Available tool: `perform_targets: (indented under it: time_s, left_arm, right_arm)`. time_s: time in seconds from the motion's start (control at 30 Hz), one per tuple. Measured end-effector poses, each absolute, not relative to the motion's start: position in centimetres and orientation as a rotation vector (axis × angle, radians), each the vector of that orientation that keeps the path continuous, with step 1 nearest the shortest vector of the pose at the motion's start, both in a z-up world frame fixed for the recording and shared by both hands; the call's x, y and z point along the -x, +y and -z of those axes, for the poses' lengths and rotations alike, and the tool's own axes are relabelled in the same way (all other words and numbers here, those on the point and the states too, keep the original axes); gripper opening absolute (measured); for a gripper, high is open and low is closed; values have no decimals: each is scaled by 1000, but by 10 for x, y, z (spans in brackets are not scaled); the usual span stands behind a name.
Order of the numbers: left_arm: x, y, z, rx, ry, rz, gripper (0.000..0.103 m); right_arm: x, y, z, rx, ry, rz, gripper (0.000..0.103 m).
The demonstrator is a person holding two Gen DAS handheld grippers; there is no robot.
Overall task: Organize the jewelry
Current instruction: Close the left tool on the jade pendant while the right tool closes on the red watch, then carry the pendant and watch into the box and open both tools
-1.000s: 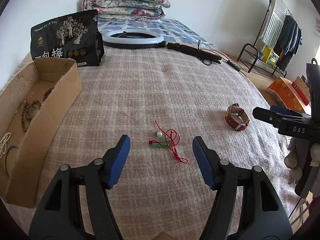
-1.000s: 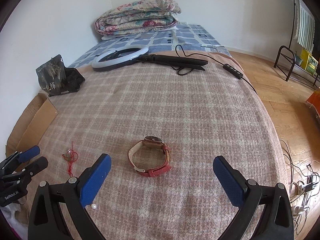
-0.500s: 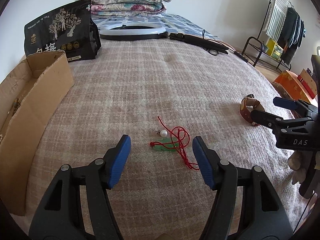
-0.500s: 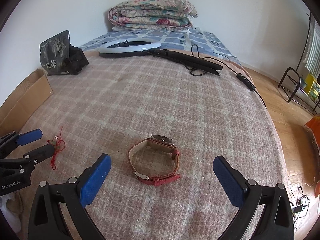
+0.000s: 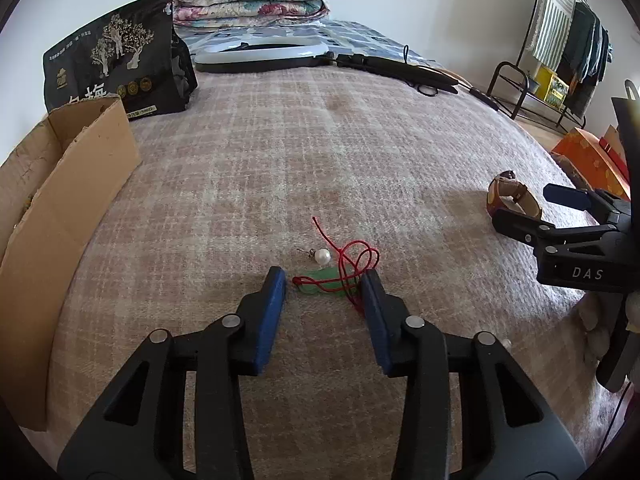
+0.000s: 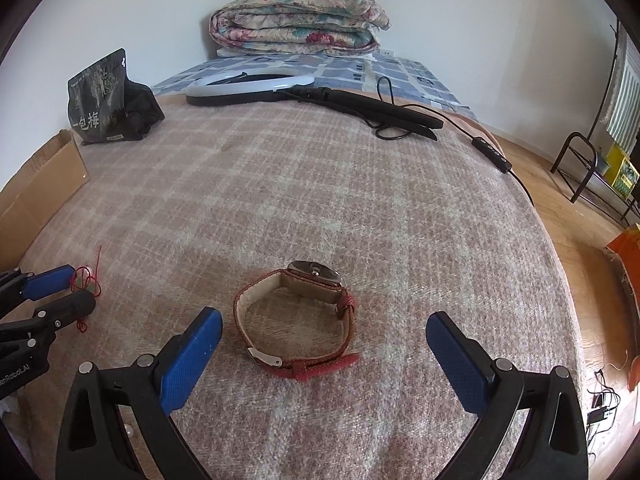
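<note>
A green pendant on a red cord [image 5: 325, 283] lies on the plaid blanket, with a pearl earring [image 5: 321, 256] just beyond it. My left gripper [image 5: 325, 280] is open, low over the blanket, its blue pads on either side of the pendant without touching it. A red-strap watch [image 6: 298, 320] lies on the blanket. My right gripper [image 6: 322, 340] is wide open around the watch, apart from it. The watch also shows in the left wrist view [image 5: 514, 196]. The left gripper shows at the right wrist view's left edge [image 6: 60, 292].
An open cardboard box [image 5: 64, 208] stands along the bed's left edge. A black snack bag [image 5: 116, 64], a ring light [image 5: 260, 54] with its black stand and cable [image 6: 380, 110], and a folded quilt [image 6: 300, 22] lie at the far end. The bed's edge drops off at right.
My left gripper has moved forward and down to the pendant and its jaws have narrowed around it. My right gripper has lowered closer to the watch.
</note>
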State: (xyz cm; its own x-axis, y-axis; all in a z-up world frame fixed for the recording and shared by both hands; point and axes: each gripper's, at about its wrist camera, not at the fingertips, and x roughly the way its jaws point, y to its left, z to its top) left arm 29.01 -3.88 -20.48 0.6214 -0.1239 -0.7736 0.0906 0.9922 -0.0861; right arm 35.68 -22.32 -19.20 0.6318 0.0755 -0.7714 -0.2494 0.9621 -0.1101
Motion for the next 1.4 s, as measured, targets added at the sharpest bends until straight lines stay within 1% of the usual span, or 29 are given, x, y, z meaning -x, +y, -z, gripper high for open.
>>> perform_targets:
  time_s: [0.13, 0.2, 0.23, 0.3, 0.37, 0.4, 0.43, 0.47, 0.63, 0.97, 1.4]
  left_arm:
    - [-289, -41, 204, 31, 886, 130, 33]
    - [-289, -39, 204, 38, 887, 136, 32]
    - [-289, -39, 204, 41, 887, 138, 32]
    - [-290, -38, 204, 48, 888, 143, 32]
    - [-290, -37, 204, 57, 891, 146, 32]
    - [-290, -36, 204, 61, 891, 147, 31]
    - [-290, -36, 204, 62, 891, 148, 31]
    - [-290, -36, 204, 60, 890, 147, 31]
    - [-289, -35, 203, 62, 884, 147, 31]
    - [-281, -32, 192, 76, 873, 152, 31]
    - [-252, -25, 147, 89, 813, 156, 31]
  right_arm:
    - [-356, -221, 194, 225, 866, -200, 102]
    - [-356, -219, 195, 236, 872, -210, 99]
    - [-356, -218, 196, 240, 877, -214, 96]
    - [-356, -217, 198, 237, 889, -234, 82]
    - [-356, -217, 198, 218, 892, -255, 74]
    - [-356, -219, 198, 207, 892, -257, 67]
    - [-356, -220, 197, 187, 892, -271, 63]
    - [-356, -223, 197, 166, 893, -278, 62]
    - [-356, -233, 195, 89, 893, -300, 61]
    - [-346, -237, 183, 102, 883, -276, 61]
    - [-321, -229, 141, 127, 840, -272, 61]
